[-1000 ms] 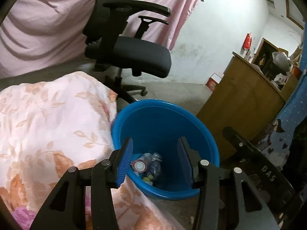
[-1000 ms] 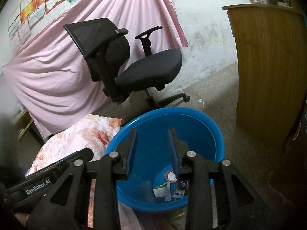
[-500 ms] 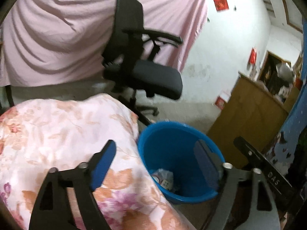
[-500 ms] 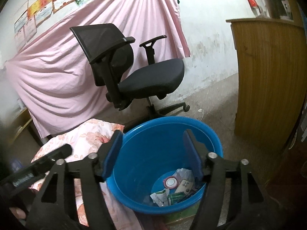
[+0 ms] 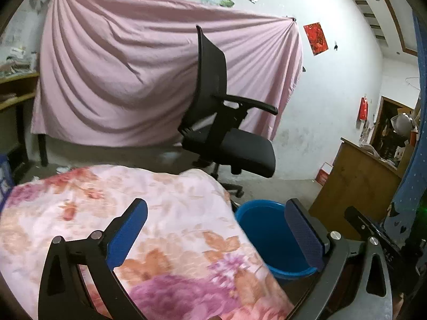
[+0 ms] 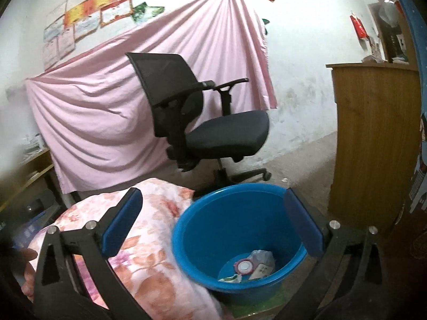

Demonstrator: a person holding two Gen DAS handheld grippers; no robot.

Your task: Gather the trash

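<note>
A round blue bin [image 6: 226,213] stands on the floor beside a floral quilt [image 6: 149,240]. At its bottom lies crumpled trash [image 6: 260,262], with a wrapper and a round white-and-pink lid [image 6: 242,266]. My right gripper [image 6: 212,196] hovers above and in front of the bin; its jaws are opening, with nothing between them. My left gripper [image 5: 216,208] is over the quilt [image 5: 133,213], left of the bin [image 5: 267,229]. Its jaws are opening too, and nothing is between them. In the left wrist view the quilt hides the bin's bottom.
A black office chair [image 6: 213,130] stands just behind the bin, before a pink sheet [image 5: 120,80] hung on the wall. A wooden cabinet [image 6: 373,133] is to the bin's right. A person's hand [image 6: 26,266] shows at the right wrist view's left edge.
Both grippers' jaws have spread from half closed to wide. Both have lifted and drawn back from the bin. The left one swung left over the quilt, so the bin's contents left its view.
</note>
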